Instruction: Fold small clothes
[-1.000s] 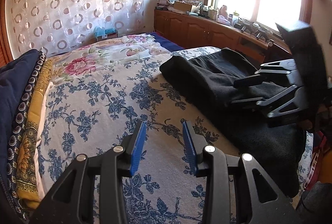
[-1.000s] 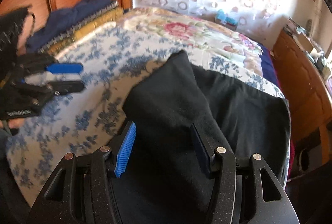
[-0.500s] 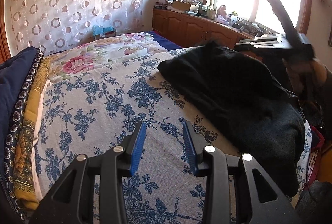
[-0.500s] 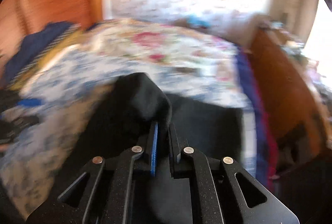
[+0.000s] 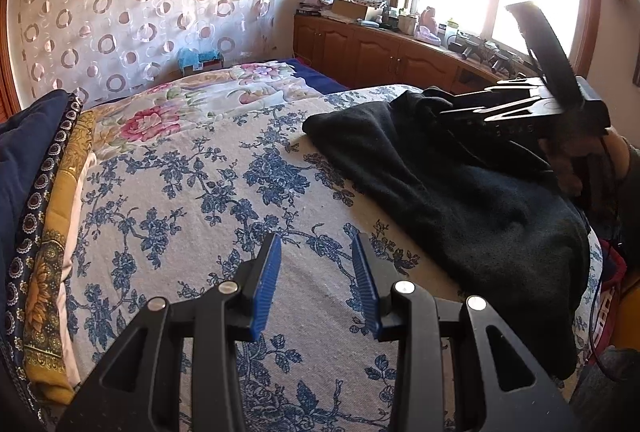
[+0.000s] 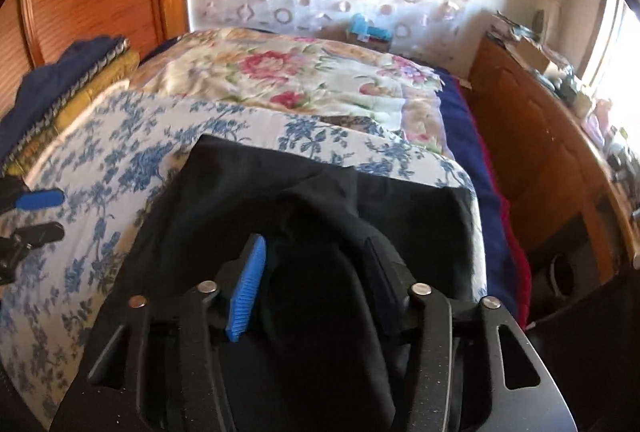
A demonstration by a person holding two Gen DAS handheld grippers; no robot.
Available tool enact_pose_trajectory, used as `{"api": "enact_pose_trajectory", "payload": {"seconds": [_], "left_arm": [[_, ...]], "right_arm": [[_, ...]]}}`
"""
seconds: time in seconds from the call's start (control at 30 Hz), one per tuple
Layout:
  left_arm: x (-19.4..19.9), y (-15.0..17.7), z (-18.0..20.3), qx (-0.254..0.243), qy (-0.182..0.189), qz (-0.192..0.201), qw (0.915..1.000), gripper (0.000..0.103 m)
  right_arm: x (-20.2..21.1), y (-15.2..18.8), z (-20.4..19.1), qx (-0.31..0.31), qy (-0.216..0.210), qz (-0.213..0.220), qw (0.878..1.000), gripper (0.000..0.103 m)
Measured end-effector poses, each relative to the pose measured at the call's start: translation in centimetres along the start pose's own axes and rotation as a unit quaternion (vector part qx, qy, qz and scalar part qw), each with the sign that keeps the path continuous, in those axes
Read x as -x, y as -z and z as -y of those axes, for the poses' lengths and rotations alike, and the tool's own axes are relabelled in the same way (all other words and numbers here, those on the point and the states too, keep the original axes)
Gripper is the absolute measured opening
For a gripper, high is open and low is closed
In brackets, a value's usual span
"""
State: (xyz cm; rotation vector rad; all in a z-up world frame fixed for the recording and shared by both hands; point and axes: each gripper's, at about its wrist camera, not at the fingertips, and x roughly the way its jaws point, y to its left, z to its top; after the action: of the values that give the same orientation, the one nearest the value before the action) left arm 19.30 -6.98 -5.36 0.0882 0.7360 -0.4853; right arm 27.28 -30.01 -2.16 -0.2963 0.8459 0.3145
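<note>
Your right gripper (image 6: 316, 284) has its jaws opening, with a raised fold of the black garment (image 6: 304, 191) between them, and the pads do not seem to press it. The rest of the cloth lies flat on the bed (image 6: 120, 159), just ahead of those jaws. Your left gripper (image 5: 316, 280) has its jaws partly open and holds nothing; it waits over bare bedspread, off to the side, probably to keep clear. The near edge of the cloth hangs by the edge of the bed. Lots of free room lies ahead of your left jaws.
</note>
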Motion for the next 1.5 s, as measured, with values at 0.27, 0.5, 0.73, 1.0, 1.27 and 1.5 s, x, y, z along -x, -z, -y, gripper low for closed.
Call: {"api": "enact_pose_trajectory", "payload": {"seconds": [0.27,0.5,0.73,1.0,1.27,1.5], "left_arm": [[0.0,0.0,-0.1,-0.001,-0.001,-0.001,1.0000,0.035],[-0.1,0.1,-0.1,-0.001,0.000,-0.002,1.0000,0.035],[-0.2,0.2,-0.1,-0.001,0.000,-0.003,1.0000,0.035],[-0.2,0.3,0.0,-0.004,0.000,-0.004,1.0000,0.035],[-0.3,0.5,-0.1,-0.003,-0.001,-0.005,1.0000,0.035],[-0.1,0.3,0.7,-0.008,-0.012,-0.010,0.9998,0.035]], "right_arm": [[-2.0,-0.9,-0.8,0.036,0.046,-0.004,0.998,0.054],[-3.0,-0.9,0.6,0.022,0.041,-0.014,0.999,0.053],[-2.6,-1.0,2.0,0.008,-0.012,-0.013,1.000,0.007],[-1.6,-2.3,8.8,-0.088,0.032,0.007,0.996,0.007],[-0.1,-0.1,11.9,-0.139,0.086,0.008,0.986,0.031],[1.0,1.5,9.1,-0.117,0.033,0.005,0.993,0.031]]}}
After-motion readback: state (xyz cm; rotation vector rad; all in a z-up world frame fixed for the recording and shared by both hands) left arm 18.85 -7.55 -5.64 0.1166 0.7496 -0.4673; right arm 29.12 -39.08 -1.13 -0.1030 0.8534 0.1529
